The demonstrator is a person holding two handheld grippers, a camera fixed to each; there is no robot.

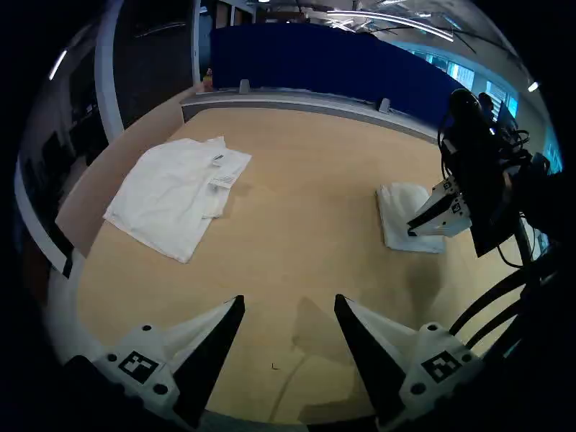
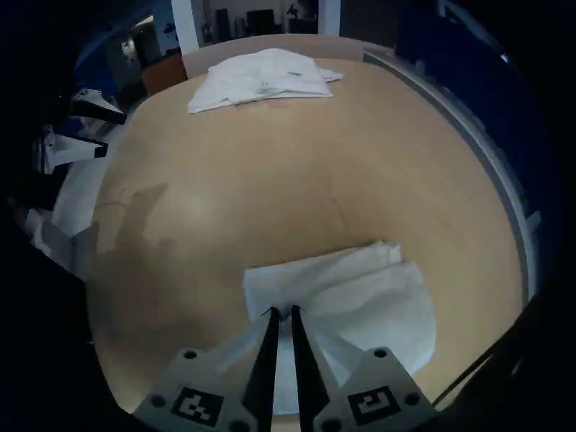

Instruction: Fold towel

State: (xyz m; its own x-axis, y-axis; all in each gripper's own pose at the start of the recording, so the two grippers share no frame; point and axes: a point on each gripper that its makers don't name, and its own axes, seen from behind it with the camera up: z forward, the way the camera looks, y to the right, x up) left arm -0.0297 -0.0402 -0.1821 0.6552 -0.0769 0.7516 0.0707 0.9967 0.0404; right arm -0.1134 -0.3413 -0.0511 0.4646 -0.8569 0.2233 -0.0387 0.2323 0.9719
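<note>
White folded cloth towel (image 2: 360,302) lies under your right gripper (image 2: 281,311), fingers nearly together; well apart, your left gripper (image 1: 289,298) gapes wide.

In the right gripper view, the near part of the folded towel (image 2: 374,302) is covered at lower centre by the fingers of the right gripper (image 2: 281,311); whether cloth is pinched between the tips cannot be told. At the upper left, the left gripper (image 2: 111,131) is cut off at the edge. In the left gripper view, the folded towel's right end is hidden behind the right gripper, and the print on the tags (image 1: 225,169) of the spread towel (image 1: 169,198) is too small to be read.
</note>
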